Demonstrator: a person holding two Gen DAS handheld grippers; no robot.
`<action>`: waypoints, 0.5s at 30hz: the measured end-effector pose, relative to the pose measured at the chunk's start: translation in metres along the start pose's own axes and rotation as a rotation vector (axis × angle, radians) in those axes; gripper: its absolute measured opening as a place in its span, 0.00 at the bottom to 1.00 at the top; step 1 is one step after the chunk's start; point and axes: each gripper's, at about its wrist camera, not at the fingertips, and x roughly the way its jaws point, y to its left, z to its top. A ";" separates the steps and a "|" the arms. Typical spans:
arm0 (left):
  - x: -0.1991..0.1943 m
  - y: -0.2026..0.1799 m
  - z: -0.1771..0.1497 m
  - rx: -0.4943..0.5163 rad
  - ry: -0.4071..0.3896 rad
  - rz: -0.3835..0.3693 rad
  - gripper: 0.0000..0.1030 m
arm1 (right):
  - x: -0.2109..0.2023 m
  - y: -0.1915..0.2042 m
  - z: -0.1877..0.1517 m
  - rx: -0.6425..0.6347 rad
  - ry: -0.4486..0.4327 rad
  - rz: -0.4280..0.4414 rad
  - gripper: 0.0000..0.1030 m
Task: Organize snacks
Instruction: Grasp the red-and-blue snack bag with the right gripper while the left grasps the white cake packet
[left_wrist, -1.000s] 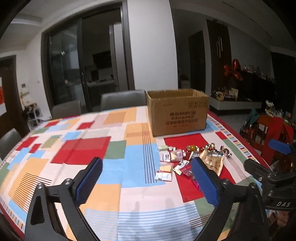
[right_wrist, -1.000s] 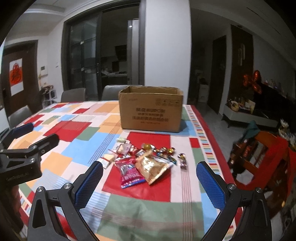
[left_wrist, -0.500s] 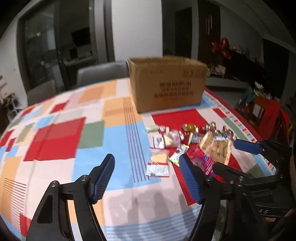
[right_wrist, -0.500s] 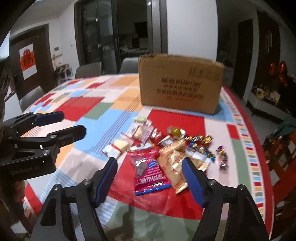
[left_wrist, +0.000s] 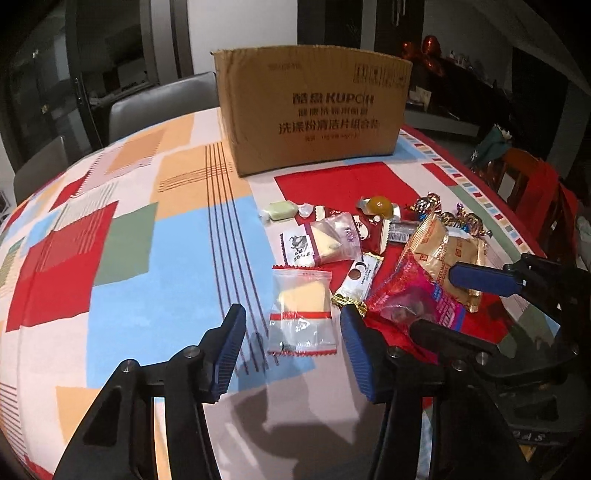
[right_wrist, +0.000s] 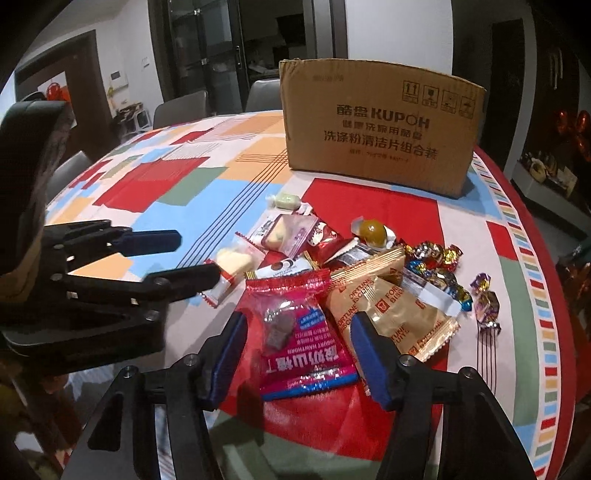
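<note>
The cardboard box (right_wrist: 380, 125) stands at the far side of the patchwork table (left_wrist: 110, 258), and the snacks lie heaped just in front of it. Nearest the box's right end, the right gripper (right_wrist: 299, 339) is closing, jaws half-wide around the red packet (right_wrist: 299, 332) (nothing pinched yet). Toward the box's left end, the left gripper (left_wrist: 291, 347) is closing around the clear wafer packet (left_wrist: 301, 310). Each should bite one wrapper's edge only, sparing its neighbours.
</note>
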 end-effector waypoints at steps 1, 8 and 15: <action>0.003 0.000 0.001 0.001 0.004 -0.003 0.50 | 0.001 0.000 0.001 -0.004 0.002 0.000 0.57; 0.020 -0.003 0.007 0.012 0.030 -0.016 0.47 | 0.013 0.003 0.002 -0.022 0.030 0.008 0.49; 0.026 0.000 0.004 0.001 0.037 -0.019 0.37 | 0.017 0.000 0.004 -0.002 0.032 0.004 0.40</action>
